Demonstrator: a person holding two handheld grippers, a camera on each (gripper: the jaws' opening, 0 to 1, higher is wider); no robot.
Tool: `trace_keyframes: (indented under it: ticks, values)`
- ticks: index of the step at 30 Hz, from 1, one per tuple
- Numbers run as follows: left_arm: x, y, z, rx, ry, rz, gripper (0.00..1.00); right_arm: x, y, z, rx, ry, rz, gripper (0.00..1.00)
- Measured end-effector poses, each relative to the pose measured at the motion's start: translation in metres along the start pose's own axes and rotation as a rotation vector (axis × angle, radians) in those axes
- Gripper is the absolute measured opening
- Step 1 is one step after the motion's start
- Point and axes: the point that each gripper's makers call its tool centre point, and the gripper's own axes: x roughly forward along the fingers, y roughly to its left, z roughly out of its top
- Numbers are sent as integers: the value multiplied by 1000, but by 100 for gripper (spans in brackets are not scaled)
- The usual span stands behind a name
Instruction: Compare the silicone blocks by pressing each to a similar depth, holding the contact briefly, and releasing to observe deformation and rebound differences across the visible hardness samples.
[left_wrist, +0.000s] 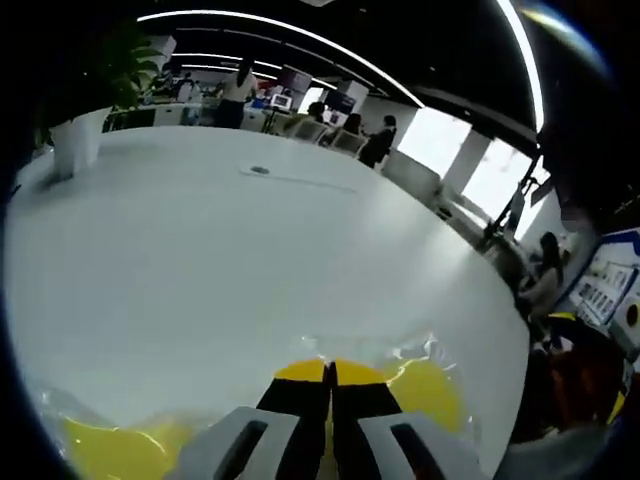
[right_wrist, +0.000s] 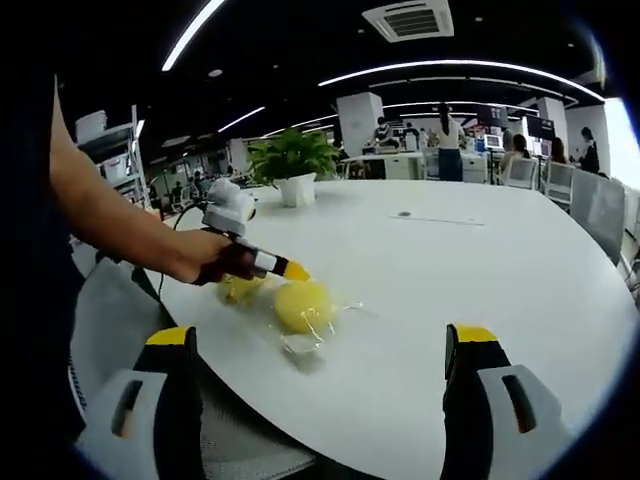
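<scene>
Slipping is the likely risk: the left gripper (right_wrist: 296, 270), jaws together, is bearing its yellow tips on the round yellow silicone block (right_wrist: 303, 305), and an off-centre push could be rolling it aside. Both yellow blocks (right_wrist: 240, 289) are sitting in clear plastic bags (right_wrist: 318, 338) near the white table's (right_wrist: 470, 270) edge. The right gripper (right_wrist: 320, 350) is hanging wide apart, empty.

Open-plan office; big white table (right_wrist: 480, 270), potted plant (right_wrist: 292, 160), seated people at desks (right_wrist: 520, 160), ceiling strip lights (right_wrist: 450, 68)
</scene>
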Motion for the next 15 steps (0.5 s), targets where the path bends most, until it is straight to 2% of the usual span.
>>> trace_keyframes:
  ticks: [4, 6, 7, 9, 13, 15]
  values:
    - [-1, 5, -4, 15, 7, 12, 0, -2, -3, 0, 11, -8, -6, 96]
    - [-2, 6, -2, 60, -6, 28, 6, -2, -3, 1, 15, -10, -8, 96]
    - [-3, 10, 1, 91, -21, 45, 11, -2, -3, 0, 16, -7, -8, 96]
    - [-6, 13, 5, 50, -37, 66, 30, -1, -3, -2, 19, 2, -5, 96]
    - [-14, 6, 21, 95, -102, 39, 49, 1, -3, 0, 18, 3, -5, 96]
    - [-22, 3, 33, 85, -155, 20, 65, 2, -5, 1, 14, 5, -15, 96]
